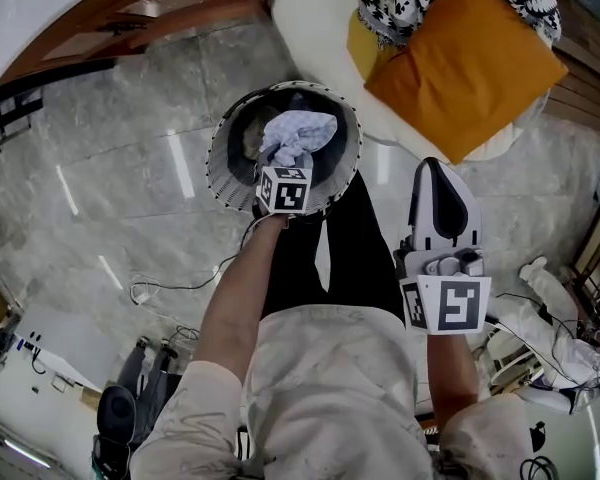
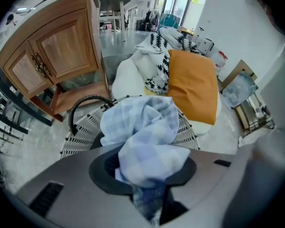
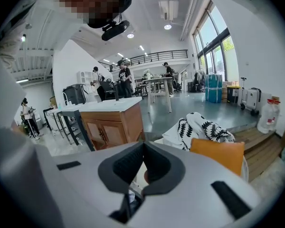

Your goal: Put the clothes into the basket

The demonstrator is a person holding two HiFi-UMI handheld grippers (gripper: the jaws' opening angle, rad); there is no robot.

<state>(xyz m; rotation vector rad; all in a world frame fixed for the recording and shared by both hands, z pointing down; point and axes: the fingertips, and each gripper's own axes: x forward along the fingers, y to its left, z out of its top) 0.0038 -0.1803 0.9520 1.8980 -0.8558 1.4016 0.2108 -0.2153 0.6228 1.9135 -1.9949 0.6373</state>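
Cloth (image 2: 145, 141) sits pinched between left gripper's (image 2: 147, 177) jaws; basket (image 2: 80, 132) lies beneath.

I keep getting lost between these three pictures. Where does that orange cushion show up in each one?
Head view: the orange cushion is at the top right.
Left gripper view: it is right of centre, beyond the basket.
Right gripper view: it is low and right of centre.
Shared landmark: the wooden cabinet lies left of the cushion in all three.
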